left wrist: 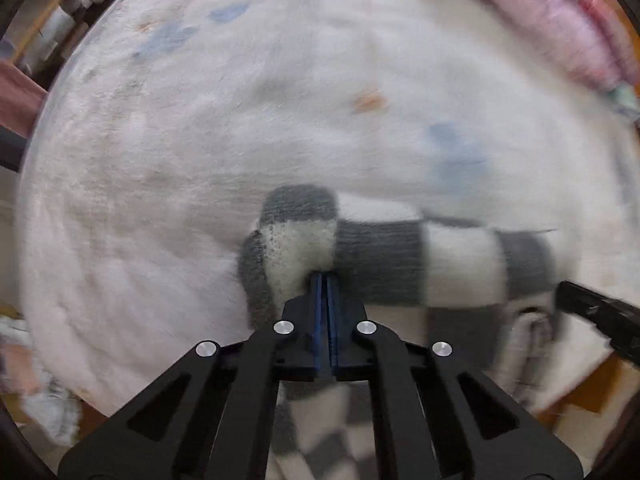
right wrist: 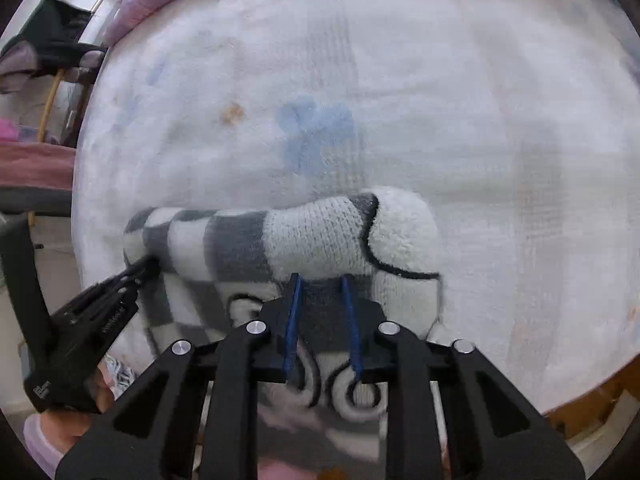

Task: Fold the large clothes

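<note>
A grey-and-white checked knit garment (left wrist: 384,264) hangs bunched over the near edge of a bed. My left gripper (left wrist: 325,278) is shut on a fold of it at its left end. In the right wrist view the same garment (right wrist: 320,236) shows with black curved outlines on its white part. My right gripper (right wrist: 322,280) has its jaws a little apart with the cloth's thick edge between them. The left gripper shows in the right wrist view (right wrist: 146,268), gripping the garment's left end. The right gripper's tip shows at the right of the left wrist view (left wrist: 568,294).
A white fluffy blanket (left wrist: 280,100) with faint blue and orange prints covers the bed (right wrist: 480,160). A pink and purple quilt (left wrist: 560,12) lies along its far edge. Dark furniture and clutter (right wrist: 52,40) stand at the left. The wooden bed frame (right wrist: 600,396) shows at the lower right.
</note>
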`<state>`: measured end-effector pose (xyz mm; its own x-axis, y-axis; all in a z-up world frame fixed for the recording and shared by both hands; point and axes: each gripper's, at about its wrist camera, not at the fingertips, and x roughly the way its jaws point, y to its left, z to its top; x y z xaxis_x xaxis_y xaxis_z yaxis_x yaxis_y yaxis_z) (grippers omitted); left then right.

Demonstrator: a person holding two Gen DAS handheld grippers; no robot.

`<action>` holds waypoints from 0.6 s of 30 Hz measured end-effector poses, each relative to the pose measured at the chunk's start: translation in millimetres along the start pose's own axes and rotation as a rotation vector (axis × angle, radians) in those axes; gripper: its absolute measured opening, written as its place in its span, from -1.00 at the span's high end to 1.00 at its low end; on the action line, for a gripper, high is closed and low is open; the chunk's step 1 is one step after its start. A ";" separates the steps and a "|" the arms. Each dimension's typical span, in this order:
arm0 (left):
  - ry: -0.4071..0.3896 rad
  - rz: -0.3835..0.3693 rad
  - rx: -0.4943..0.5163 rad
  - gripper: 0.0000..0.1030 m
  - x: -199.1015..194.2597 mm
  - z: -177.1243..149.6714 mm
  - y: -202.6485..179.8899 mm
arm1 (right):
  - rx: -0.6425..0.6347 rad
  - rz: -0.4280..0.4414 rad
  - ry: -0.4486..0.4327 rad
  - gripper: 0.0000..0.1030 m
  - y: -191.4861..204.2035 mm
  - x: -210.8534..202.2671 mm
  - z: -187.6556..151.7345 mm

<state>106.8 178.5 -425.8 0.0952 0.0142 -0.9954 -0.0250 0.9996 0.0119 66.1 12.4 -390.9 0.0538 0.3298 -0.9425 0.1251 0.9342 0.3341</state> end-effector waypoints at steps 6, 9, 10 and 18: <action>-0.049 0.110 0.054 0.96 34.3 24.5 -0.1 | 0.058 0.075 0.025 0.74 -4.3 31.8 33.7; -0.013 0.055 0.014 0.95 35.8 39.7 12.8 | 0.149 0.132 0.018 0.83 -19.4 37.7 45.1; 0.003 0.041 0.006 0.95 33.7 43.4 13.8 | 0.121 0.110 0.017 0.83 -15.3 37.6 46.2; -0.020 -0.049 -0.017 0.94 -16.7 21.8 21.9 | 0.235 0.207 0.020 0.72 -31.1 1.1 20.2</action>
<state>126.3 200.6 -406.9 0.1164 -0.0339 -0.9926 -0.0364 0.9986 -0.0383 82.2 -19.1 -402.1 0.0832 0.5146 -0.8534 0.3391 0.7907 0.5098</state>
